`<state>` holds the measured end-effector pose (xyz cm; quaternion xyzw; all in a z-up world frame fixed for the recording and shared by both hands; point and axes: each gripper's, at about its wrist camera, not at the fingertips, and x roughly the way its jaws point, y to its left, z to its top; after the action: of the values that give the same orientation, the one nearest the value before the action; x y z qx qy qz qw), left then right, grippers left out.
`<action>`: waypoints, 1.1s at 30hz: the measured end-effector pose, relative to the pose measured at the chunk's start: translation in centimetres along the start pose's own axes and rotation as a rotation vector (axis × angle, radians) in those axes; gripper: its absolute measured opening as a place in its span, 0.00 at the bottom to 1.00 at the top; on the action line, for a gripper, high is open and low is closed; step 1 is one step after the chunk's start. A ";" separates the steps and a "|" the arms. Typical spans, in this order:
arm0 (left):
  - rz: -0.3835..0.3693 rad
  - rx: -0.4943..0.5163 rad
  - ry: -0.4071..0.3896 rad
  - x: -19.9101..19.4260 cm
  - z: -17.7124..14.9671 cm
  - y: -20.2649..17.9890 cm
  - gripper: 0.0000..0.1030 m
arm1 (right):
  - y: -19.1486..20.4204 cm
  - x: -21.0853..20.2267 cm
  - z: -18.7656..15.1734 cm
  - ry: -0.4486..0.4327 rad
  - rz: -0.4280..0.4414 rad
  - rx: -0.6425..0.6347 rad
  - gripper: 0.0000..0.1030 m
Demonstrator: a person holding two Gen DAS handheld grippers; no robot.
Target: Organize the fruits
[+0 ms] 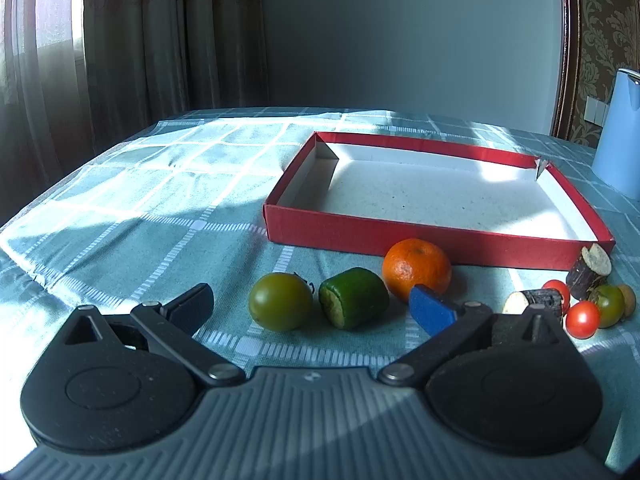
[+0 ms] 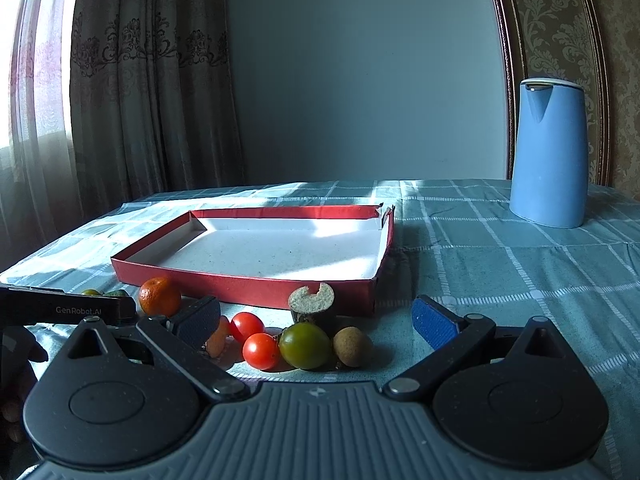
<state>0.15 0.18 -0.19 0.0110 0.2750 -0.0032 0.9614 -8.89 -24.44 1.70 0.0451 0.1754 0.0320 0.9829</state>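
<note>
A shallow red box (image 1: 400,240) (image 2: 248,286) with a white floor lies on the checked cloth, nothing in it. In front of it, in the left wrist view, sit a green tomato (image 1: 280,306), a green cut piece (image 1: 354,303) and a mandarin (image 1: 417,267) (image 2: 159,296). My left gripper (image 1: 316,304) is open just short of the tomato and the green piece. In the right wrist view, two red cherry tomatoes (image 2: 260,350), a green tomato (image 2: 305,345), a brown round fruit (image 2: 352,346) and a dark sugarcane stub (image 2: 313,305) cluster before my open right gripper (image 2: 318,322).
A blue kettle (image 2: 548,156) (image 1: 618,136) stands at the back right of the table. The left gripper's body (image 2: 64,308) and a hand show at the left edge of the right wrist view. Curtains hang behind the table's far left.
</note>
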 end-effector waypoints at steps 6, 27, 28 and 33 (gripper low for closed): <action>-0.006 -0.002 -0.003 0.0 0.0 0.0 1.00 | -0.4 -0.7 -0.1 0.028 0.015 -0.083 0.68; -0.001 -0.027 -0.005 -0.1 0.0 0.5 1.00 | 6.2 2.8 -0.2 0.106 0.120 -0.077 0.44; -0.003 -0.028 -0.006 -0.1 0.0 0.5 1.00 | 6.3 2.9 -0.2 0.108 0.111 -0.076 0.41; -0.005 -0.031 -0.007 -0.2 0.0 0.6 1.00 | 6.7 3.1 -0.1 0.114 0.124 -0.069 0.41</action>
<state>-0.01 0.77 -0.09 -0.0047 0.2720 -0.0012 0.9623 -6.29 -17.56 1.25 0.0202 0.2270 0.1012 0.9684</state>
